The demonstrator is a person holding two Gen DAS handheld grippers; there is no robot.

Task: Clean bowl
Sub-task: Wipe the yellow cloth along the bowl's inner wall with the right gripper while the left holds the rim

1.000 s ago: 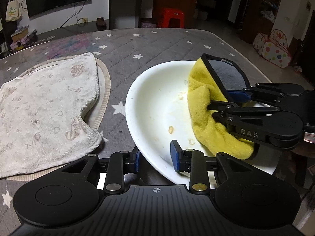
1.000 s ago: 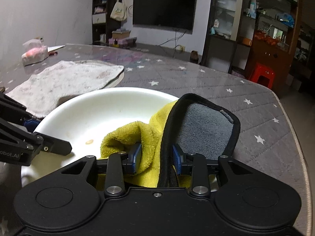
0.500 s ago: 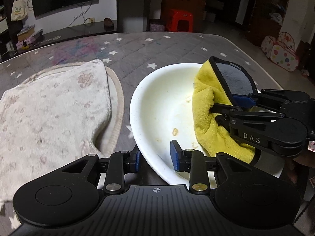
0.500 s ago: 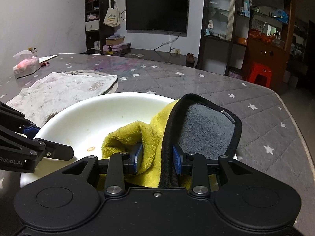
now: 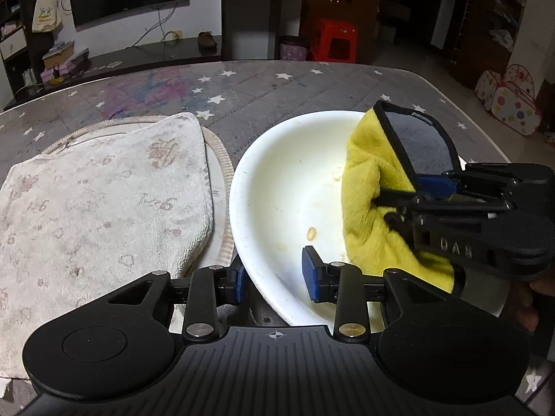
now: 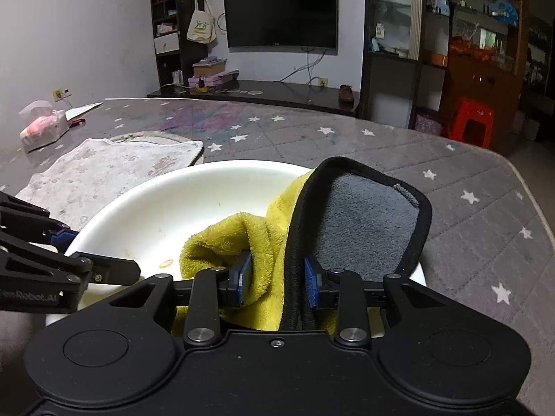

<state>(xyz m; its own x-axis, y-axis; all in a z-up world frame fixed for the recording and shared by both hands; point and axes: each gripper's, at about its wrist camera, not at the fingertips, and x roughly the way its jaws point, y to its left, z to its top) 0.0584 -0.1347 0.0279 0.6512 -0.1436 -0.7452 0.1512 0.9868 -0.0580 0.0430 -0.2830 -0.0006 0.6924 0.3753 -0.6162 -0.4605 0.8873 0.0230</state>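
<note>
1. Bowl [image 5: 277, 187], white and wide, sits on the grey star-patterned table [image 5: 263, 93]; its near rim passes between the two blue pads of the left gripper [image 5: 275, 279], one pad outside the wall and one inside. Whether both pads press the rim cannot be told.
2. Inside the bowl, small brownish spots [image 5: 311, 233] show on the white floor near the middle.
3. Right gripper [image 6: 277, 279] is clamped on a yellow cloth [image 6: 236, 239], its pads pinching the bunched fabric and the black-piped edge. In the left wrist view the right gripper [image 5: 409, 204] comes in from the right side of the bowl.
4. The cloth lies bunched against the right part of the bowl's inside, and its grey backing [image 6: 360, 222] stands up above the rim, tilted toward the far right.
5. Left of the bowl, just beside it, a pale patterned towel [image 5: 100, 204] lies flat over a round woven mat [image 5: 222, 152].
6. Farther off on the table, a tissue pack [image 6: 43, 128] rests near the far left edge.
7. Beyond the table, a dark television [image 6: 281, 14] hangs on the wall and a red stool [image 6: 470, 121] stands on the floor.
</note>
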